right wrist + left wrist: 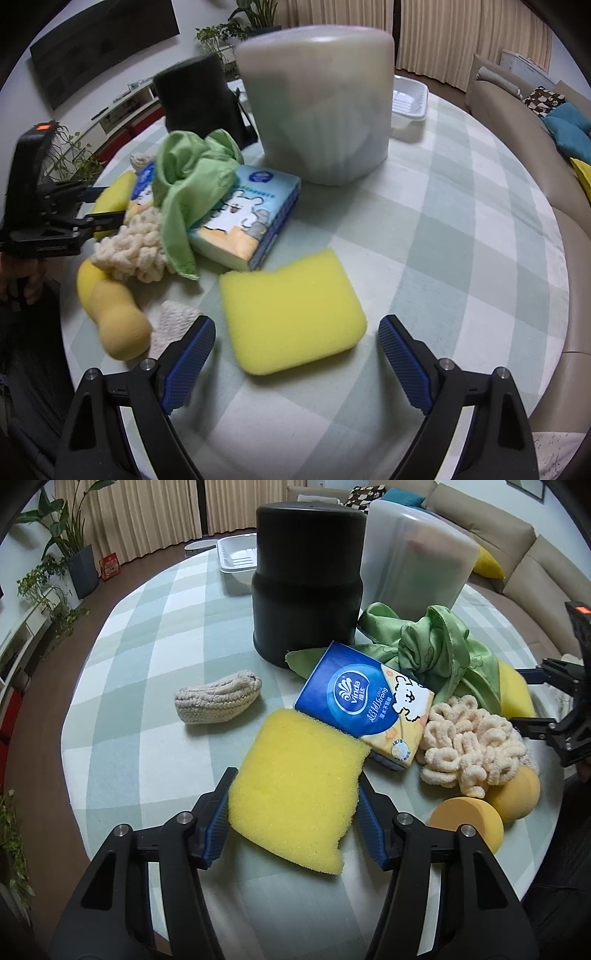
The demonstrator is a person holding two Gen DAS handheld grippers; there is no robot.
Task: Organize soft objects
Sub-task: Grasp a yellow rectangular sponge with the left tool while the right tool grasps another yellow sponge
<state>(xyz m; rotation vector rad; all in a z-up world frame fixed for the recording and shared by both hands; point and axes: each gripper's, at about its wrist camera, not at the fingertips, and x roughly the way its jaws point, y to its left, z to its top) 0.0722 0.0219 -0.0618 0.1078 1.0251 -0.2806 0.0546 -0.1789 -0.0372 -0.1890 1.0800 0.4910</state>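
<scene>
Our left gripper (293, 801) is clamped on a yellow rectangular foam sponge (295, 794), lifted over the checked tabletop (147, 627). Right gripper (297, 332) fingers apart, straddling a second yellow foam sponge (291, 314) lying flat. Blue tissue pack (362, 705), green satin cloth (432, 642) just beyond; black cylindrical bin (306, 579) behind.

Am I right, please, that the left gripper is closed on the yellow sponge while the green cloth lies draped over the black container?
Not quite. The green cloth is draped over the tissue pack, not the black container, which stands behind it; the right wrist view shows this best. The rest holds: the left gripper is closed on the yellow sponge.
</scene>
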